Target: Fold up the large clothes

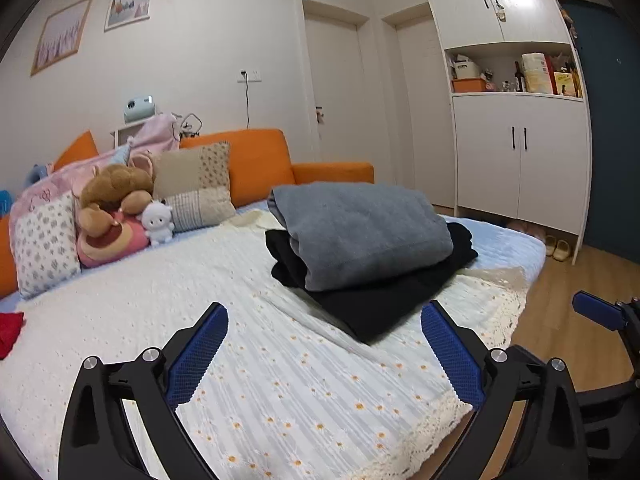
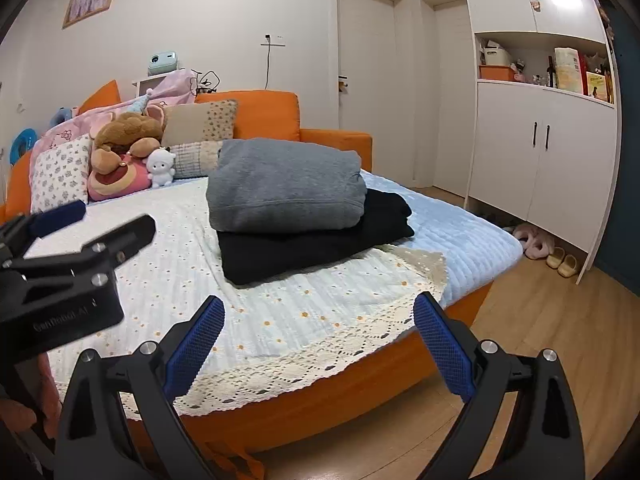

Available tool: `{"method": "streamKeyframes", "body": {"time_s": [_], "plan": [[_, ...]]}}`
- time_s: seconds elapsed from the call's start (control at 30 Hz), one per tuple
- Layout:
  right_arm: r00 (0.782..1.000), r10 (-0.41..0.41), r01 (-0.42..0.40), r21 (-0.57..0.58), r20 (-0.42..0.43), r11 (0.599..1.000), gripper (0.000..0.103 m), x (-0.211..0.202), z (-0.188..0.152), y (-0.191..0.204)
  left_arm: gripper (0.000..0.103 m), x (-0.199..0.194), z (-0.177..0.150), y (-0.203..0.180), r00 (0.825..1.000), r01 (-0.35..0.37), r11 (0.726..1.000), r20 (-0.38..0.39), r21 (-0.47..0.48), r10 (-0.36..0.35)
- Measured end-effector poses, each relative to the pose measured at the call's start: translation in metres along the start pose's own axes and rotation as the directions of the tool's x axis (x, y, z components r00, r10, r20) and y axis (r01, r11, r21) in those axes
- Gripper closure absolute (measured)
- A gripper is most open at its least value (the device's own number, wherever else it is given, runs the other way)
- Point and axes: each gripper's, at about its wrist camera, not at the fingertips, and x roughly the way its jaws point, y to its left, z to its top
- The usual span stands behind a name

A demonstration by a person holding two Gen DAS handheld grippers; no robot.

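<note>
A folded grey garment (image 1: 360,232) lies on top of a folded black garment (image 1: 384,304) on the bed's flowered cover (image 1: 280,380). The same stack shows in the right wrist view, grey (image 2: 286,184) over black (image 2: 316,240). My left gripper (image 1: 325,320) is open and empty, held above the cover just in front of the stack. My right gripper (image 2: 319,312) is open and empty, held back over the bed's front edge. The left gripper also shows at the left of the right wrist view (image 2: 80,220).
Pillows (image 1: 192,184) and plush toys (image 1: 116,200) line the orange headboard (image 1: 260,160). A red cloth (image 1: 10,332) lies at the bed's left edge. White cupboards (image 1: 516,152) and slippers (image 2: 560,260) stand right, on the wooden floor (image 2: 560,340).
</note>
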Motion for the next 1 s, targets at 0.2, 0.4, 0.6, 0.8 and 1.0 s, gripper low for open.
{"method": "streamKeyframes", "body": {"time_s": [0.2, 0.4, 0.6, 0.8, 1.0], "plan": [[1.0, -0.006, 0.006, 0.001, -0.005, 1.0, 0.009, 0.007, -0.001, -0.004, 0.004, 0.003, 0.002, 0.0, 1.0, -0.006, 1.0, -0.004, -0.006, 0.006], [1.0, -0.021, 0.021, 0.004, -0.002, 1.0, 0.009, 0.016, 0.003, -0.01, 0.004, 0.009, 0.003, 0.003, 0.999, 0.026, 0.999, -0.032, -0.048, -0.027], [0.999, -0.035, 0.034, 0.025, 0.013, 0.999, 0.009, 0.02, 0.011, -0.021, 0.003, 0.011, 0.006, 0.0, 0.999, 0.039, 0.997, -0.029, -0.069, -0.041], [0.999, -0.039, 0.038, 0.023, 0.015, 0.999, 0.009, 0.022, 0.012, -0.023, 0.003, 0.01, 0.009, -0.005, 0.999, 0.03, 0.998, -0.012, -0.061, -0.031], [0.999, -0.031, 0.031, 0.018, 0.016, 0.999, 0.009, 0.024, 0.013, -0.021, 0.003, 0.011, 0.012, -0.01, 0.999, 0.036, 0.997, -0.006, -0.063, -0.036]]}}
